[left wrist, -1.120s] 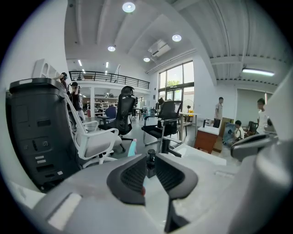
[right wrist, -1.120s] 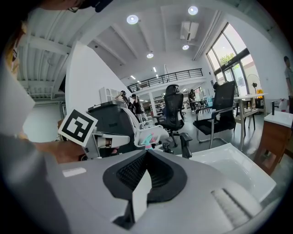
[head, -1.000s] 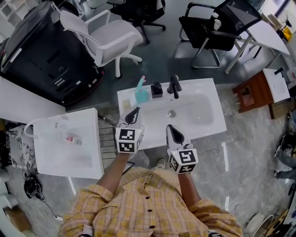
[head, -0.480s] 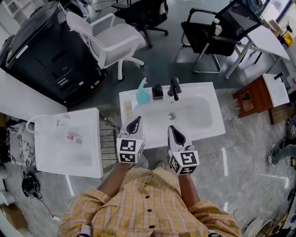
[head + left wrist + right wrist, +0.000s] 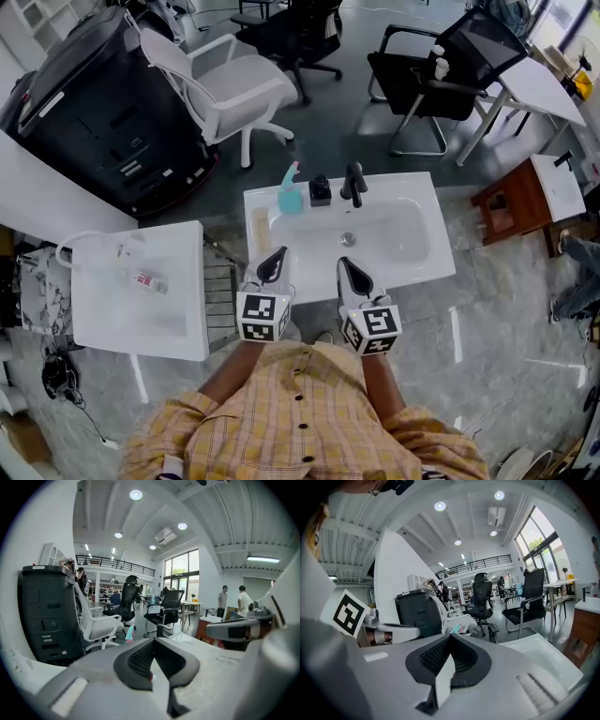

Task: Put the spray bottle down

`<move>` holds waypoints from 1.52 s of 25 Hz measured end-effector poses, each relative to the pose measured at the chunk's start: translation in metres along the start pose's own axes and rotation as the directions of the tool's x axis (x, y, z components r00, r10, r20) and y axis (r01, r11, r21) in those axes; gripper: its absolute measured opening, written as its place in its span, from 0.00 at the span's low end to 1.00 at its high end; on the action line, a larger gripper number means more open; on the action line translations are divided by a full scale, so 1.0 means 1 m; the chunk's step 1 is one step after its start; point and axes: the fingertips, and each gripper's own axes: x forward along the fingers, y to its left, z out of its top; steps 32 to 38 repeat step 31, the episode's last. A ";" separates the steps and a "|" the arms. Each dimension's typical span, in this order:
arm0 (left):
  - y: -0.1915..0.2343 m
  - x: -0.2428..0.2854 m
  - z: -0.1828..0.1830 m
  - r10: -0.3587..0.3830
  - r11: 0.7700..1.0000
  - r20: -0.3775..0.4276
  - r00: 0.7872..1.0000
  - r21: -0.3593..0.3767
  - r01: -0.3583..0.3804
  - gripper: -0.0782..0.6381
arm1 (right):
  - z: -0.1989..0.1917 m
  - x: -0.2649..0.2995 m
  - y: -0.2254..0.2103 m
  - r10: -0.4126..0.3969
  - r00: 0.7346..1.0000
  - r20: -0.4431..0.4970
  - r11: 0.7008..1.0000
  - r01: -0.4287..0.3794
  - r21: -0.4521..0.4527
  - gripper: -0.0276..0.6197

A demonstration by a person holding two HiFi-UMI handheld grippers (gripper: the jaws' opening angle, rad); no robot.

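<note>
Both forearms reach forward side by side. The left gripper (image 5: 273, 258) and right gripper (image 5: 347, 268) hover over the six-o'clock rim of the sink (image 5: 436, 253), tips toward twelve. Two grippers, and both pairs of jaws are pressed together, pinching nothing. One bottle (image 5: 289, 194) stands upright on the sink's eleven-o'clock corner, apart from both. One faucet (image 5: 353, 183) sits at twelve.

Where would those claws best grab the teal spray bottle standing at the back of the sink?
Probably around the body, just below the trigger head. The spray bottle stands upright at the back left corner of the sink, with a black box and the tap at its right, so come from the front with the nearer left gripper.
</note>
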 end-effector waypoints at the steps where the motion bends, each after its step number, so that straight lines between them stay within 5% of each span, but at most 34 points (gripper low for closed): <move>1: 0.000 -0.002 0.000 0.002 1.000 0.000 1.000 -0.003 -0.002 0.11 | 0.001 0.000 0.001 0.002 1.000 0.001 1.000 -0.002 -0.003 0.04; 38: -0.013 -0.015 0.004 -0.015 1.000 0.023 1.000 -0.018 0.015 0.11 | 0.008 -0.004 0.001 0.012 1.000 0.009 0.999 -0.012 -0.033 0.04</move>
